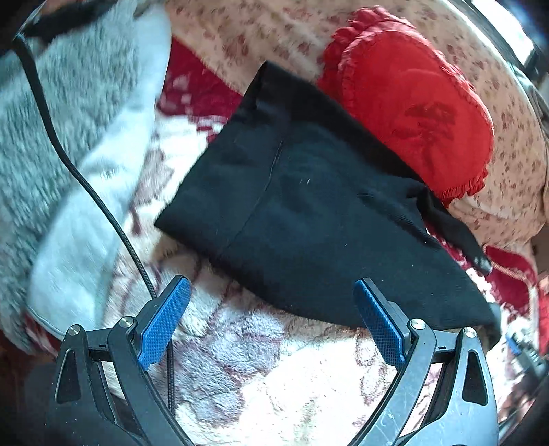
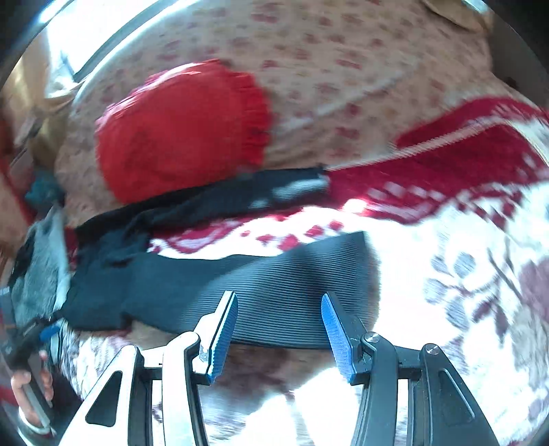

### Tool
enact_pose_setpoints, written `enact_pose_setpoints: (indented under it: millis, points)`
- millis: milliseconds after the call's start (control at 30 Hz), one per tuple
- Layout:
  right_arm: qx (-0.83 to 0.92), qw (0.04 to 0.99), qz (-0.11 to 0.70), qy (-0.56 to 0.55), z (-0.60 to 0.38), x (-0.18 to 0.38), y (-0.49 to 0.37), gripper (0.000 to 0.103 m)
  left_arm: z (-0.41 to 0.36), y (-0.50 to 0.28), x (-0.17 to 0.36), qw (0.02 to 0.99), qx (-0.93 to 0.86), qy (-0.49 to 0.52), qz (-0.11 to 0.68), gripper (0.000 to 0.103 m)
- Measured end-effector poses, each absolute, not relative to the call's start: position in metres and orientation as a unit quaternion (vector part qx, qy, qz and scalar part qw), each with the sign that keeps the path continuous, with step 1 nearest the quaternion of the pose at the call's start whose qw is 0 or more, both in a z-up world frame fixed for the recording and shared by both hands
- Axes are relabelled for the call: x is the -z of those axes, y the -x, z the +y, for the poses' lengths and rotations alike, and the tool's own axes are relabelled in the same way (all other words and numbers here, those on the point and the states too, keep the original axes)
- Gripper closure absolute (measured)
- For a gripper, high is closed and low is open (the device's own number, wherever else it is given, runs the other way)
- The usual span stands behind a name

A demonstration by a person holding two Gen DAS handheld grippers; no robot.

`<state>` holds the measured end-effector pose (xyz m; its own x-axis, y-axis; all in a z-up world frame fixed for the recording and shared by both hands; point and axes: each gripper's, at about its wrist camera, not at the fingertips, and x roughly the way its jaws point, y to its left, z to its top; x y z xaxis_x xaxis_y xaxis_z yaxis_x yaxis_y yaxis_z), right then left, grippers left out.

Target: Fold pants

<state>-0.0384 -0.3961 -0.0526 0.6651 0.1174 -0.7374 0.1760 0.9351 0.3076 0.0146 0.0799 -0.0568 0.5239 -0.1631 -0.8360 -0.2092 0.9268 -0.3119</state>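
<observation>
On my bed: red ruffled cushion point(image 1: 411, 113) against a cream floral quilt point(image 1: 274, 31); fleecy white-and-red patterned blanket point(image 1: 274, 370) beneath; grey furry throw point(image 1: 61, 103) at left; black cable point(image 1: 68, 161) across it.

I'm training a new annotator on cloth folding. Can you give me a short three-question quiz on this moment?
1. True or false: the left gripper is clamped on the black pants.
2. Which item lies beside the pants' far edge? A) red ruffled pillow B) blue towel C) green book
3. Fill in: the right gripper hovers over the pants' ribbed ____, fingers apart.

Key: 1 false, its fingers stand apart and empty; 2 A; 3 leg.
</observation>
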Motion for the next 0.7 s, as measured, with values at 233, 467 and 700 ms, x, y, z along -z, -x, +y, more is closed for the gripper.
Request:
enact_pose_setpoints:
  millis: [233, 467, 700]
  points:
    - [0.047, 0.877, 0.417, -0.234, -0.428, 0.063, 0.028, 0.054, 0.076, -0.026, 0.07, 0.832, -0.013, 0.231, 0.504, 0.006]
    - [0.071, 0.853, 0.453, -0.249, -0.447, 0.096, 0.001, 0.051, 0.058, -0.056, 0.074, 0.827, -0.013, 0.207, 0.522, 0.007]
    - [0.046, 0.884, 0.427, -0.185, -0.42, 0.087, -0.002, 0.094, 0.067, -0.048, 0.064, 0.843, -0.023, 0.221, 0.489, 0.087]
